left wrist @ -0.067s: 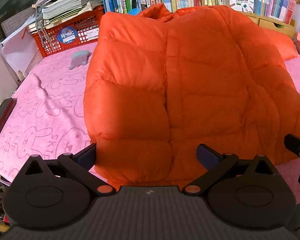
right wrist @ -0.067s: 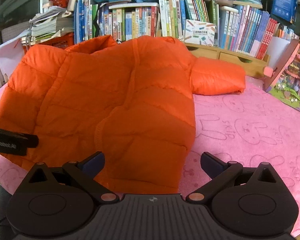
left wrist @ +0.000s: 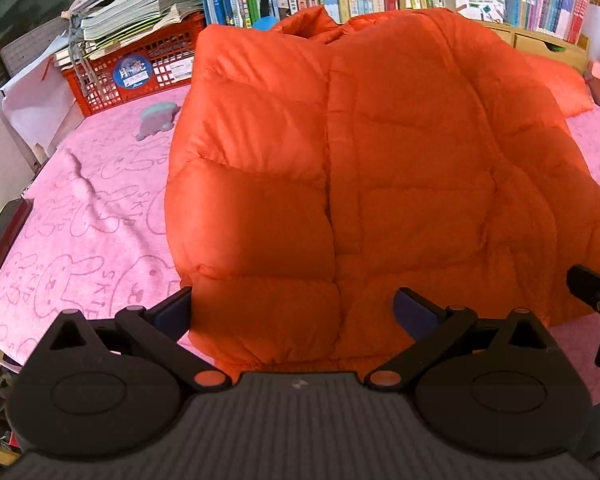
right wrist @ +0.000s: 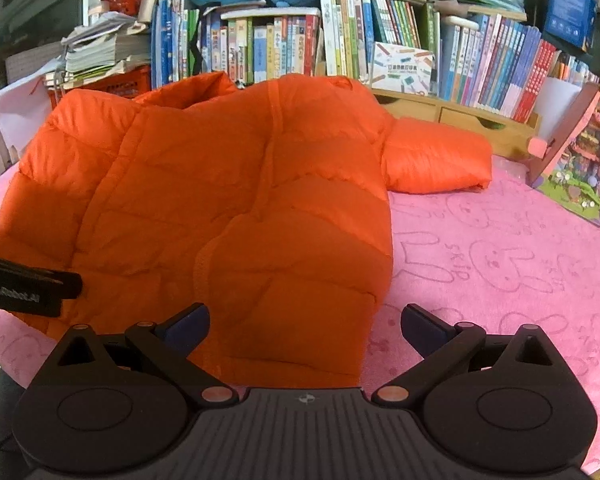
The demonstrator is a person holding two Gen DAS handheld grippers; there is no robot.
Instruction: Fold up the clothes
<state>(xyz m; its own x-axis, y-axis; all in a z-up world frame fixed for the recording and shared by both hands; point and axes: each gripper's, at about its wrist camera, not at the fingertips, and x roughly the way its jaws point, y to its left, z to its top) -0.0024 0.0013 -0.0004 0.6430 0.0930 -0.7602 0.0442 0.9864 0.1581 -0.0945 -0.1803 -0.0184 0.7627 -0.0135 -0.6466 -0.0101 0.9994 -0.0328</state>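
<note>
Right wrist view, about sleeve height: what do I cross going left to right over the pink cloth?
Orange puffer jacket body → its outstretched sleeve → bare pink bunny-print cloth → colourful picture board leaning at the far right.

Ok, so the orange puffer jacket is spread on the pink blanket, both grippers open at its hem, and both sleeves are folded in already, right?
Not quite. The right wrist view shows one sleeve sticking out across the pink blanket. Otherwise correct: orange puffer jacket spread out, left gripper and right gripper open at the hem.

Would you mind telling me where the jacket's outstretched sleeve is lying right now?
In the right wrist view the sleeve extends to the right of the orange jacket, resting on the pink blanket just in front of the wooden drawer unit.
</note>
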